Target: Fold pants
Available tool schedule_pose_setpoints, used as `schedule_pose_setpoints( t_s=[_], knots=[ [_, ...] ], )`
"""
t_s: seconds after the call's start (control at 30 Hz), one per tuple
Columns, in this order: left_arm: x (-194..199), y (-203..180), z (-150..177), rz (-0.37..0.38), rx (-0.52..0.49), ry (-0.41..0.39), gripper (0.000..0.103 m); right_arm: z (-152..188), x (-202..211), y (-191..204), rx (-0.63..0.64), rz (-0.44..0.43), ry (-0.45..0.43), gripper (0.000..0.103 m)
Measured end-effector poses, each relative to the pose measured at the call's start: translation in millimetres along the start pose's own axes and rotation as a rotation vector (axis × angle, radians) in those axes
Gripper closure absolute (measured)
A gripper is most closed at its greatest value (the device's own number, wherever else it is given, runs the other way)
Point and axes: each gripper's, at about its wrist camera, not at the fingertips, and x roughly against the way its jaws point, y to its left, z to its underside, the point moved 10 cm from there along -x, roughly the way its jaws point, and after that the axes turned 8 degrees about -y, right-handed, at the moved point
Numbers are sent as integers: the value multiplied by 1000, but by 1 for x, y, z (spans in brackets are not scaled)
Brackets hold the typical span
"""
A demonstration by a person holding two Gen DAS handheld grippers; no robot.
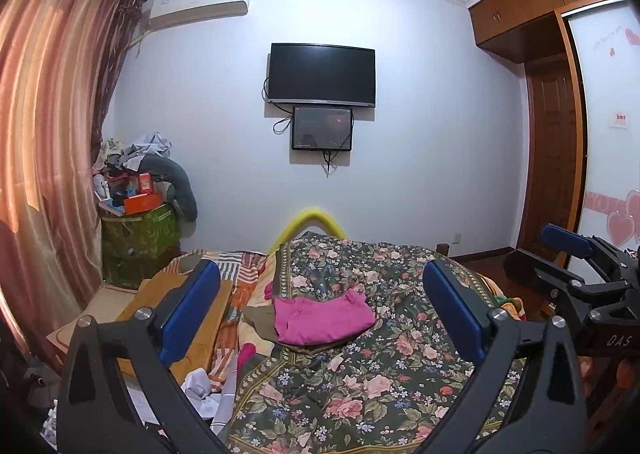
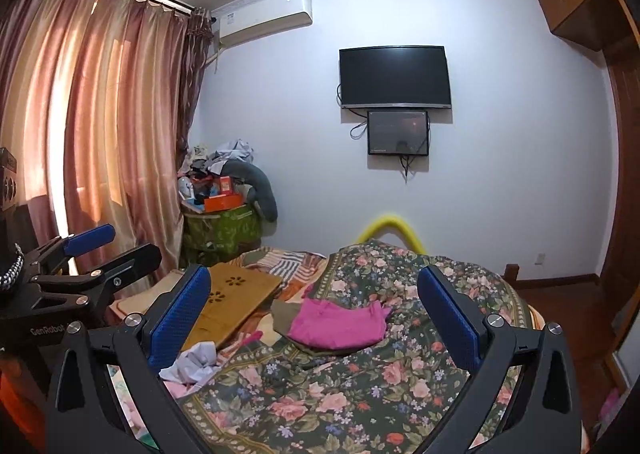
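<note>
The pink pants point(image 1: 320, 318) lie folded in a flat bundle at the middle of the frame in the left wrist view, on top of an olive-brown garment point(image 1: 260, 320) that shows along their left edge. Both rest on the flowered bedspread point(image 1: 360, 386), which fills the lower middle of the frame.

The left gripper point(image 1: 322, 312) is held above the bed with its blue-padded fingers point(image 1: 188, 310) spread wide and released, nothing between them; the pants appear in the gap, farther off on the bed. The right gripper point(image 2: 314, 318) is likewise spread wide and released, holding nothing, with the pants point(image 2: 340, 324) between and beyond its fingers point(image 2: 450, 318). Each gripper shows at the edge of the other's view, to the right in the left wrist view and to the left in the right wrist view.

A wooden board point(image 2: 232, 302) lies at centre left beside the bedspread, with crumpled white cloth point(image 2: 192, 364) below it. A dark television point(image 1: 322, 74) hangs on the wall at upper centre, and pink curtains point(image 1: 44, 126) fill the left.
</note>
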Motion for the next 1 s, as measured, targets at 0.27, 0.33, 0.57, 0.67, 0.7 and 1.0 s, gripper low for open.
schedule_pose_setpoints(
  t_s=[0.27,0.33,0.57,0.67,0.7,1.0],
  knots=[
    [-3,-5,4,14,-16,6,0,-1,3,-2,-4,7,0,0],
    [-4,-8,4,19,-16,8,0,-1,3,-2,-6,9,0,0],
    [-8,-12,3,32,-13,15,0,-3,6,-8,-22,22,-1,0],
    [-11,-14,3,36,-8,18,0,-2,7,-10,-27,27,0,0],
    [-12,-13,3,35,-7,19,0,-3,7,-11,-28,28,-1,0],
    [-14,-15,3,41,-8,22,0,-4,9,-12,-41,30,-10,0]
  ],
)
